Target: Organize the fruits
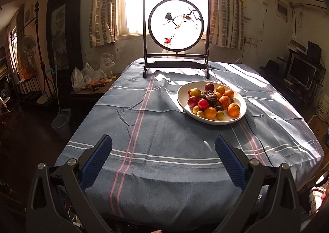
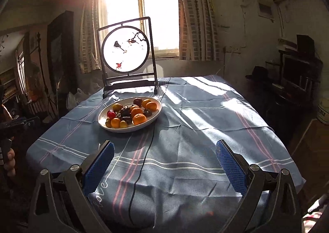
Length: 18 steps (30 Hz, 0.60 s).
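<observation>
left gripper (image 1: 163, 151) apart | right gripper (image 2: 164, 151) apart | ribbed blue pads (image 1: 96, 163) | round fruits (image 1: 211, 100) on oval white plate (image 1: 182, 99)

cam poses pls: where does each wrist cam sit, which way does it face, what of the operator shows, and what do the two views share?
Left wrist: sits behind the open left gripper at the table's near edge, facing the window; white plate of fruit ahead to the right. No hand shows.
Right wrist: sits behind the open right gripper, same heading, further right; the plate lies ahead-left. A hand shows at the left edge.
Shared: plate, bird screen, blue striped tablecloth, black cable, window.
</observation>
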Available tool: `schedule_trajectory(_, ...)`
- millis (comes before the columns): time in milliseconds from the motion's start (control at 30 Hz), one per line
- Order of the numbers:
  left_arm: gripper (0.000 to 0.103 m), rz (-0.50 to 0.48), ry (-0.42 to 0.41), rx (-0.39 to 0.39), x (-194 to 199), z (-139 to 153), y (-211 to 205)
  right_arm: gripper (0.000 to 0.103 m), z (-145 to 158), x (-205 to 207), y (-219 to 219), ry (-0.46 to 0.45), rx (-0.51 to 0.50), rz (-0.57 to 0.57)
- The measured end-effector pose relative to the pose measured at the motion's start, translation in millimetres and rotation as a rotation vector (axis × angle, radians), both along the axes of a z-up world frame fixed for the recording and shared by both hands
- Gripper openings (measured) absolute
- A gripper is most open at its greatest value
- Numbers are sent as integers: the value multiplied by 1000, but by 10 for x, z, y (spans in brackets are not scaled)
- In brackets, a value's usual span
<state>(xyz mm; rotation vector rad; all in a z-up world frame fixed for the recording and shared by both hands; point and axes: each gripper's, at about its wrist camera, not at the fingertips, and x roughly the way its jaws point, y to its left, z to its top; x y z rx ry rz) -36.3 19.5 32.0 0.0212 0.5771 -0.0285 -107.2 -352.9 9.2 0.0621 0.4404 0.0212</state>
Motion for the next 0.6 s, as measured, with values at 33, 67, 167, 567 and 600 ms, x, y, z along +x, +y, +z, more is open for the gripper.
schedule_trajectory(33, 98, 0, -2, 2, -6, -1, 1, 100, 1, -13, -1, -2, -1, 0)
schedule_trajectory(67, 98, 1, -6, 5, -22, -1, -5, 100, 0, -20, 3, -4, -2, -1)
schedule_trajectory(167, 98, 7, -14, 10, -36, -3, -1, 100, -12, -30, -18, -3, 7, -6)
schedule_trajectory(567, 98, -14, 27, 2, 34, -72, 17, 100, -81, 52, -83, 28, 33, -14)
schedule_trajectory(600, 98, -13, 28, 0, 35, -75, 21, 100, -84, 57, -84, 29, 32, -14)
